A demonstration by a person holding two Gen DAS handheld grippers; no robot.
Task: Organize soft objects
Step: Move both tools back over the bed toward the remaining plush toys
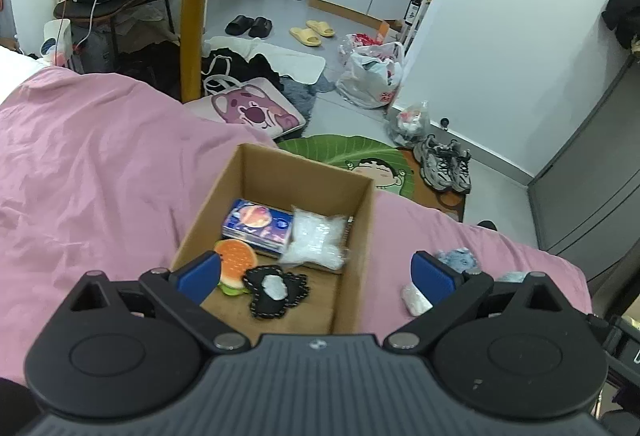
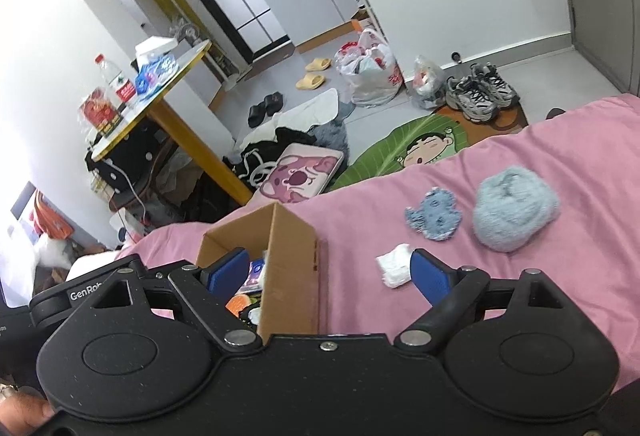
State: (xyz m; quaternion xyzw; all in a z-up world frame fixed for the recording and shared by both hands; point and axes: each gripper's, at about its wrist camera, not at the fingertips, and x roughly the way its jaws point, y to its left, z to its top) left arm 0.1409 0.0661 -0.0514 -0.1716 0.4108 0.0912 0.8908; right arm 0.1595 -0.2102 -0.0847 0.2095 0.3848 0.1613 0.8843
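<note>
In the right wrist view the cardboard box (image 2: 288, 256) wall hides most contents; the white packet (image 1: 416, 300) sits half behind a pad.

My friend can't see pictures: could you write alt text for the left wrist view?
An open left gripper, holding nothing, hangs over a cardboard box on a pink bedspread. The box holds a burger-shaped toy, a blue tissue pack, a clear bag and a black pouch.

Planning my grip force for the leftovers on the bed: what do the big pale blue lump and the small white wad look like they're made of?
The pale blue lump looks like fuzzy plush or fleece: matte, with a hazy, fibrous outline. The white wad looks like crumpled tissue or thin cloth, matte with sharp creases; which of the two is unclear. Both lie loose on the pink bedsheet.
</note>
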